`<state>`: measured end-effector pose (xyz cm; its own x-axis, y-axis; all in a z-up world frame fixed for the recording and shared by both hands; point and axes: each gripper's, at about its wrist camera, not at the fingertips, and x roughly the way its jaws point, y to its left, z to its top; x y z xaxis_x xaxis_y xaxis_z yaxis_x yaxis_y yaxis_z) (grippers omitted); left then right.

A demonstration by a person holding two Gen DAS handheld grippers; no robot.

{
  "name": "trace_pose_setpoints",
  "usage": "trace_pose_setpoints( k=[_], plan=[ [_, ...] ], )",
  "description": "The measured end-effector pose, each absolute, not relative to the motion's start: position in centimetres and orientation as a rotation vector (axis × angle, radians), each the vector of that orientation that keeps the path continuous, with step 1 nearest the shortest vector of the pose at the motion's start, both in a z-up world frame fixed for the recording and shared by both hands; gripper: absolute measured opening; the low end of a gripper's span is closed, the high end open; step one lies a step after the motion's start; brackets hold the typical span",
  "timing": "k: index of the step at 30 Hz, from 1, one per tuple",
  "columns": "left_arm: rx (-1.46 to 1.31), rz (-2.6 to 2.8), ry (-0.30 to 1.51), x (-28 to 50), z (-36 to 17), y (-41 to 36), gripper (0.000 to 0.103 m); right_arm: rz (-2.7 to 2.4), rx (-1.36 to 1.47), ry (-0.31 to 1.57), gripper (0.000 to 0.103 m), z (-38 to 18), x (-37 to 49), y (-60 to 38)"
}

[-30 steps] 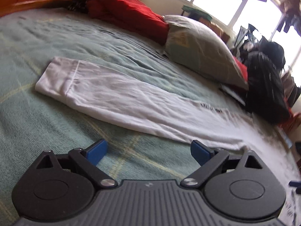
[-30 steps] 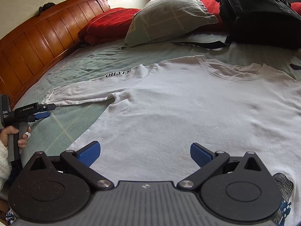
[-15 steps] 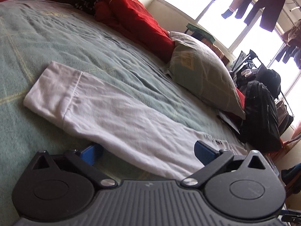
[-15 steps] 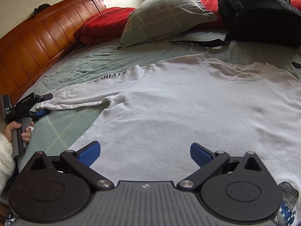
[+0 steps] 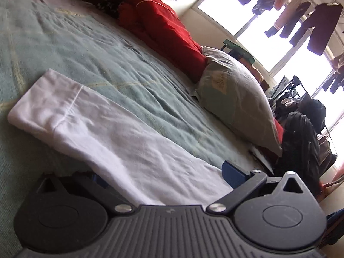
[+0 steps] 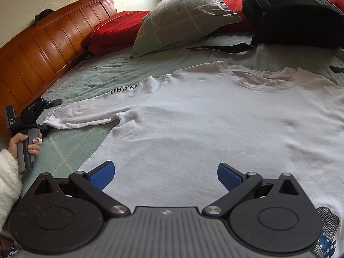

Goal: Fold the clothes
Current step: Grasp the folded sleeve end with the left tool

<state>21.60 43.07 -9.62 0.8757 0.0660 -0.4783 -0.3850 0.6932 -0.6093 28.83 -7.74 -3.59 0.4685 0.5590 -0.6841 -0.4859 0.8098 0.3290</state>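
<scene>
A white long-sleeved T-shirt (image 6: pixel 215 118) lies spread flat, front up, on the green bed cover (image 6: pixel 103 73). Its sleeve (image 5: pixel 120 142) runs toward me in the left wrist view and passes between the fingers of my open left gripper (image 5: pixel 165 176). The sleeve's edge covers part of the left blue pad (image 5: pixel 97 178). In the right wrist view a hand holds the left gripper (image 6: pixel 50 116) at the sleeve's cuff (image 6: pixel 56 122). My right gripper (image 6: pixel 166 175) hangs open over the shirt's lower body with nothing between its fingers.
A grey-green pillow (image 6: pixel 182 19) and a red quilt (image 6: pixel 111 32) lie at the head of the bed against a wooden headboard (image 6: pixel 43 43). A black backpack (image 6: pixel 290 10) sits beyond the shirt's collar, its strap trailing on the cover. Clothes (image 5: pixel 311 21) hang at the window.
My left gripper has moved forward and down onto the sleeve, which now lies between its open fingers. The right gripper has barely moved.
</scene>
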Motion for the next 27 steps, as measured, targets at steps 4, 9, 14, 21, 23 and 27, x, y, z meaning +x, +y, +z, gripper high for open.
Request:
trace_pose_setpoints(
  k=[4, 9, 14, 21, 23, 27],
  plan=[
    [-0.846, 0.348, 0.403, 22.4, -9.5, 45.1, 0.102, 0.647, 0.105, 0.872, 0.103, -3.6, 28.9, -7.9],
    [-0.818, 0.328, 0.414, 23.3, -7.4, 44.0, 0.101, 0.654, 0.094, 0.866, 0.103, -3.2, 28.6, -8.3],
    [-0.807, 0.279, 0.421, 23.8, -4.7, 42.6, 0.101, 0.659, 0.088, 0.865, 0.103, -2.9, 28.5, -8.6],
    [-0.752, 0.251, 0.428, 24.8, -1.3, 40.0, 0.101, 0.68, 0.044, 0.878, 0.103, -2.4, 27.5, -9.5],
    [-0.735, 0.246, 0.43, 25.1, -0.3, 39.2, 0.102, 0.679, 0.018, 0.884, 0.103, -2.3, 27.2, -9.9],
    [-0.704, 0.232, 0.434, 25.7, 1.3, 37.4, 0.101, 0.698, -0.025, 0.903, 0.103, -2.2, 26.9, -11.0]
  ],
)
